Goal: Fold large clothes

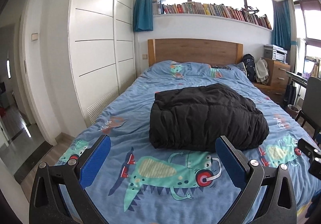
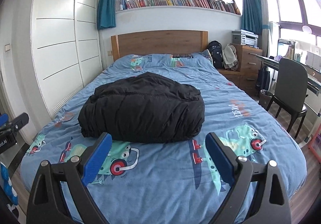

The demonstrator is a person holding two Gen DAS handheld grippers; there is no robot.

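Bed (image 1: 200, 200) with blue dinosaur-print cover fills both views; wooden headboard (image 1: 195, 51) at far end. White wardrobe (image 1: 96, 43) along left wall. Window above, teal curtains (image 1: 142, 7) at each side, row of books (image 1: 216, 10) on the sill. Right of bed: wooden drawers (image 2: 247, 63) with printer (image 2: 244, 37) on top, black backpack (image 2: 215, 54) leaning beside them, desk and dark chair (image 2: 289, 87) nearer the camera.

Black jacket (image 1: 206, 117) lying mid-bed, folded into a thick puffy bundle, quilted, wrinkled along near edge. Resting flat on cover, touched by neither tool.

Left gripper (image 1: 163, 143): blue-padded fingers spread wide, nothing between them, held above cover just short of jacket's near edge; right pad overlaps jacket edge in view only. Right gripper (image 2: 158, 139): fingers likewise parted and empty, aimed at jacket's near edge, above cover. Part of left tool visible at left margin of right view; part of right tool at right margin of left view.

Small dark flat item (image 2: 182, 56) on cover near headboard; kind cannot be told.
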